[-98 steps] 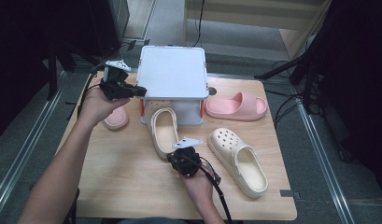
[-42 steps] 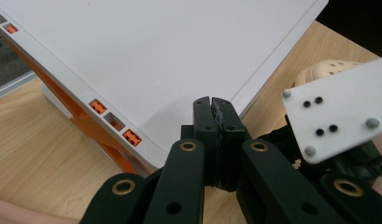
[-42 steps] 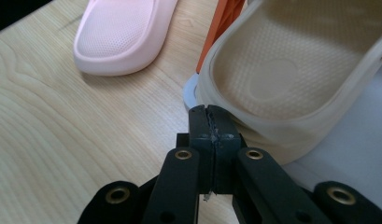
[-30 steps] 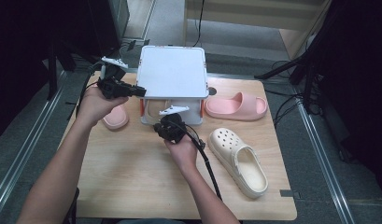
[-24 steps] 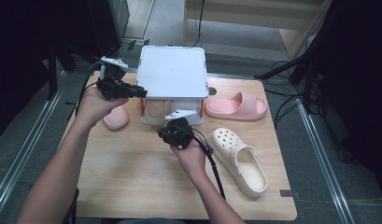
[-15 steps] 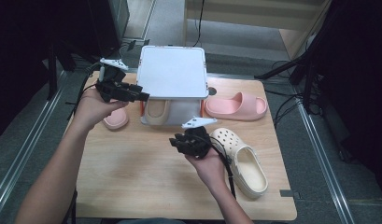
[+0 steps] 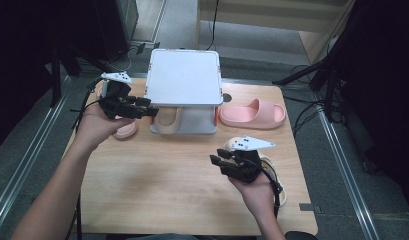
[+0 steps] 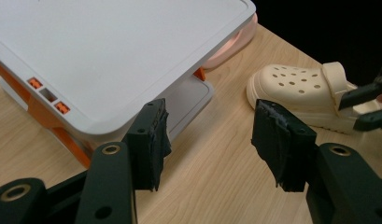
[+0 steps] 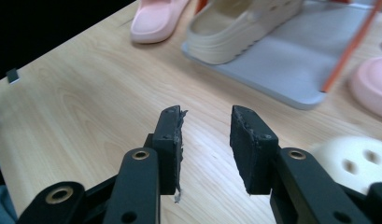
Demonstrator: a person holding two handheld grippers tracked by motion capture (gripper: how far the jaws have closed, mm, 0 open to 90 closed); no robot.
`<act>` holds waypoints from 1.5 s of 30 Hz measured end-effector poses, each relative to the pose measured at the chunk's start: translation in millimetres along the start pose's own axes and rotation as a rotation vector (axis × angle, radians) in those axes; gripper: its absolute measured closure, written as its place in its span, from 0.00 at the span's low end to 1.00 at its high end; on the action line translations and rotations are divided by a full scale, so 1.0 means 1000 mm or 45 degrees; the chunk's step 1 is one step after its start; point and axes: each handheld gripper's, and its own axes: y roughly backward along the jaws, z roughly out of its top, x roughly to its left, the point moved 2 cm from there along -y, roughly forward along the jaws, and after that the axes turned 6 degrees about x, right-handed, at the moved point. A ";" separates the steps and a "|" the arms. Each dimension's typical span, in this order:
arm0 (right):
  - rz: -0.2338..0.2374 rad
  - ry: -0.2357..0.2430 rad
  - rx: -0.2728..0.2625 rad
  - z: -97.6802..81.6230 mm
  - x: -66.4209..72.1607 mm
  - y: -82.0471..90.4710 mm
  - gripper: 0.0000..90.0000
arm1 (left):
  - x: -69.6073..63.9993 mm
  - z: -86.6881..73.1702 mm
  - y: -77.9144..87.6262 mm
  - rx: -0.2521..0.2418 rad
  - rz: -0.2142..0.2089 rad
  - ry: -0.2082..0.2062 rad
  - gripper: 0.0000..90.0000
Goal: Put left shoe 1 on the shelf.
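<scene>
Both claws, left claw (image 8: 207, 144) and right claw (image 9: 205, 142), have just been opening, empty; the right gripper view reveals a cream clog (image 9: 240, 25) under the shelf (image 7: 184, 82).

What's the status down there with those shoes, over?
Both grippers, left and right, open, empty. One cream clog on rack's lower shelf; the other on table. Nothing in the way.

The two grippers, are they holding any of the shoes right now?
No. The left gripper and the right gripper are both open with only table between their jaws. The cream clog sits on the rack, let go.
</scene>
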 end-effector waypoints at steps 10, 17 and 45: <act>-0.049 -0.093 0.006 -0.025 -0.034 0.025 0.72 | -0.005 -0.020 0.003 0.005 0.033 0.022 0.50; -0.158 -0.145 0.004 -0.039 -0.054 0.044 0.69 | -0.008 -0.028 -0.004 0.014 0.049 0.029 0.49; -0.205 -0.345 0.152 -0.076 -0.063 0.036 0.65 | -0.027 -0.018 -0.050 0.060 -0.012 -0.060 0.48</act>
